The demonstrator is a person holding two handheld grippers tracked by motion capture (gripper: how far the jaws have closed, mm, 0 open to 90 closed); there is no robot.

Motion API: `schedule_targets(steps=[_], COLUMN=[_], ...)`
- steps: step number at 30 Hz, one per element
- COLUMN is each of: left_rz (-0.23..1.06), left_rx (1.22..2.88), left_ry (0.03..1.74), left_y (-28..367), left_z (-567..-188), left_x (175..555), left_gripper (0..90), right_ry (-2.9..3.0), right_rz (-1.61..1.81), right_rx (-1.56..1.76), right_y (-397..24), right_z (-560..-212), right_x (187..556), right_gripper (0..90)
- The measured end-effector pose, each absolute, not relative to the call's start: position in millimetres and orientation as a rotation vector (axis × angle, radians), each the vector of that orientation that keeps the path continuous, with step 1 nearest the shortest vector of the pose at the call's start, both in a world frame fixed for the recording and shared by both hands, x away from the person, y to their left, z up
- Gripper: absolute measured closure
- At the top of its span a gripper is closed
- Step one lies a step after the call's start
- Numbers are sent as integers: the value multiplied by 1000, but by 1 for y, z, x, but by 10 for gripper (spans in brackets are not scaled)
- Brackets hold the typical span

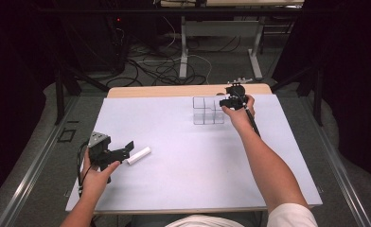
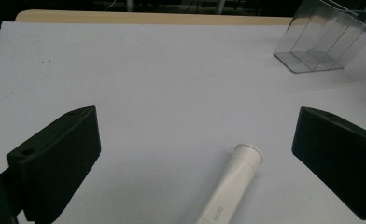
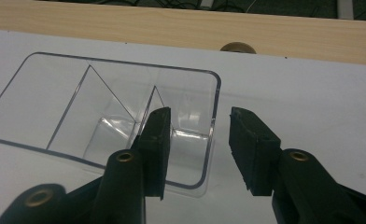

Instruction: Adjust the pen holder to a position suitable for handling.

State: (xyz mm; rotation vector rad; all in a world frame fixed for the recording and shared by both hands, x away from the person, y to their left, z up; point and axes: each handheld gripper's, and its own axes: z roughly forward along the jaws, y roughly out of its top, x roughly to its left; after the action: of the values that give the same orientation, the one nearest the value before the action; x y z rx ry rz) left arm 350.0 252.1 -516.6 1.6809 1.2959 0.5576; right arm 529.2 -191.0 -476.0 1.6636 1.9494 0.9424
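A white plastic tube (image 1: 139, 155) lies on the white mat (image 1: 183, 161) at the front left. My left gripper (image 1: 126, 151) stands wide open just left of it. In the left gripper view the tube (image 2: 232, 184) lies between the jaws, nearer the right one, and touches neither side of the left gripper (image 2: 196, 116). A clear divided box (image 1: 208, 110) stands at the back of the mat. My right gripper (image 1: 224, 101) is at its right end. In the right gripper view the right gripper (image 3: 200, 114) is open and straddles the clear box's (image 3: 102, 98) right wall, one jaw inside and one outside.
The wooden table edge (image 3: 172, 28) with a round cable hole (image 3: 237, 47) runs just behind the box. Beyond the table are desk legs (image 1: 183, 52) and loose cables (image 1: 155, 71) on the floor. The clear box (image 2: 319, 44) also appears far off in the left gripper view.
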Motion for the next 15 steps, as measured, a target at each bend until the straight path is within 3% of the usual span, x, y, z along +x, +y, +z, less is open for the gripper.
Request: schedule_targets(steps=[15], left_rz=[559], left_rx=[1674], left_ry=[1300], left_y=[254], left_z=[-518], left_x=[350], left_gripper=[16], right_ry=[1927], right_rz=[861], right_rx=[1676], right_y=[-191], right_z=[-492], right_x=[540], right_gripper=[734])
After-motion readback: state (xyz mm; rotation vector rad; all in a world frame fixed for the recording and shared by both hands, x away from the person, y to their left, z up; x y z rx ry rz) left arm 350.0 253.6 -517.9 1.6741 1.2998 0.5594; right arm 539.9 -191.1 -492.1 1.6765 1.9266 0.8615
